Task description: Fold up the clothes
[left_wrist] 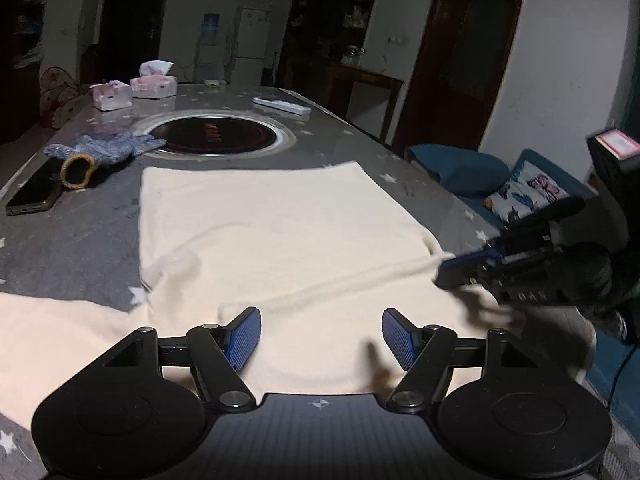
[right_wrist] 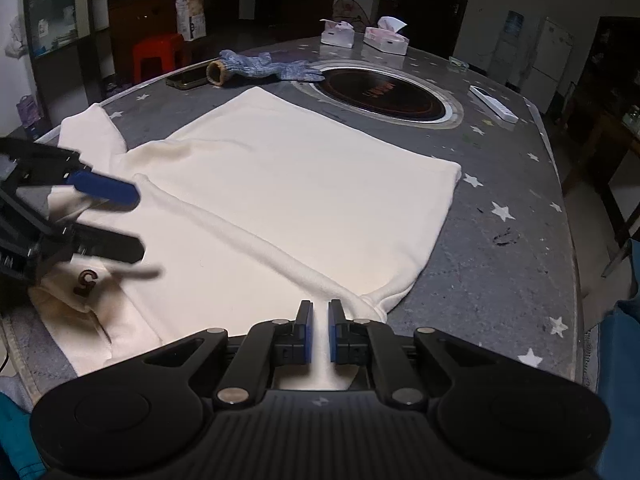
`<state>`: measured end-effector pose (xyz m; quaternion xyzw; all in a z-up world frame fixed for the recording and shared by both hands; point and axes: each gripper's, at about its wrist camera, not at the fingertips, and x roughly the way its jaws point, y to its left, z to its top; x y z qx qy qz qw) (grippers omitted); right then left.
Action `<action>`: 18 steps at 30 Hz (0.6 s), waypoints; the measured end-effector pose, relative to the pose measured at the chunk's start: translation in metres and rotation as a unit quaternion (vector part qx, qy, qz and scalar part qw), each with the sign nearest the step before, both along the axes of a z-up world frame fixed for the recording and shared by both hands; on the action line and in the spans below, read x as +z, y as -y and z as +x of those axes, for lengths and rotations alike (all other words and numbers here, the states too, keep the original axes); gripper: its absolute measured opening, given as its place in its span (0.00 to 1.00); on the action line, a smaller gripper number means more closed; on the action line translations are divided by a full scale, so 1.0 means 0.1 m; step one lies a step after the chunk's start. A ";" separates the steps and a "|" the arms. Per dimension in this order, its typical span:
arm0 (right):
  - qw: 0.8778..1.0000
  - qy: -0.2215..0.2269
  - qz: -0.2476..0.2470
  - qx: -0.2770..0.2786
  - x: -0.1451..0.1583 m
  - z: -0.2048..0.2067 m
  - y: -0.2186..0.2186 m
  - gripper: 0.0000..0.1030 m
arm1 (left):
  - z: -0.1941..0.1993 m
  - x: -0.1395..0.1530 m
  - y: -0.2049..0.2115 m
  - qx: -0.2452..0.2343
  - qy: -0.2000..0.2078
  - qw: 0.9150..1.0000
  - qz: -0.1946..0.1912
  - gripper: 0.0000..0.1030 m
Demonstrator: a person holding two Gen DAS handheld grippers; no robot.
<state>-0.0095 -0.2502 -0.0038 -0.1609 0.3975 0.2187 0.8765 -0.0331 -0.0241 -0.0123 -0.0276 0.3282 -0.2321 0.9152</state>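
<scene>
A cream sweatshirt (left_wrist: 280,220) lies flat on the grey star-patterned table (left_wrist: 80,240). It also shows in the right wrist view (right_wrist: 300,184), with one sleeve folded across the body. My left gripper (left_wrist: 322,338) is open, its blue pads wide apart just above the garment's near part. It shows at the left of the right wrist view (right_wrist: 136,220), open. My right gripper (right_wrist: 319,330) is shut on a ridge of the sweatshirt fabric near its sleeve. It shows at the right of the left wrist view (left_wrist: 456,268), gripping the cloth.
A round inset hotplate (left_wrist: 218,138) sits in the table's middle. A blue knitted glove (left_wrist: 108,150), a phone (left_wrist: 36,192), tissue boxes (left_wrist: 154,84) and a white remote (left_wrist: 282,105) lie beyond the garment. A blue sofa (left_wrist: 500,176) stands right of the table.
</scene>
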 end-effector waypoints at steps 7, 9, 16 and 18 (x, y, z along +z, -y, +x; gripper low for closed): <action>0.999 0.001 0.020 0.026 0.06 -0.06 -0.10 0.15 | 0.08 0.05 -0.19 0.020 -0.012 0.999 -0.028 0.68; 0.999 0.001 0.021 0.032 0.05 -0.07 -0.13 0.17 | 0.15 0.10 -0.23 0.028 -0.009 0.999 -0.037 0.68; 0.999 -0.005 0.022 0.035 0.02 -0.04 -0.17 0.18 | 0.47 0.08 -0.32 0.059 -0.019 0.997 -0.041 0.68; 0.999 -0.006 0.021 0.035 0.00 -0.04 -0.18 0.20 | 0.56 0.06 -0.34 0.068 -0.022 0.997 -0.041 0.69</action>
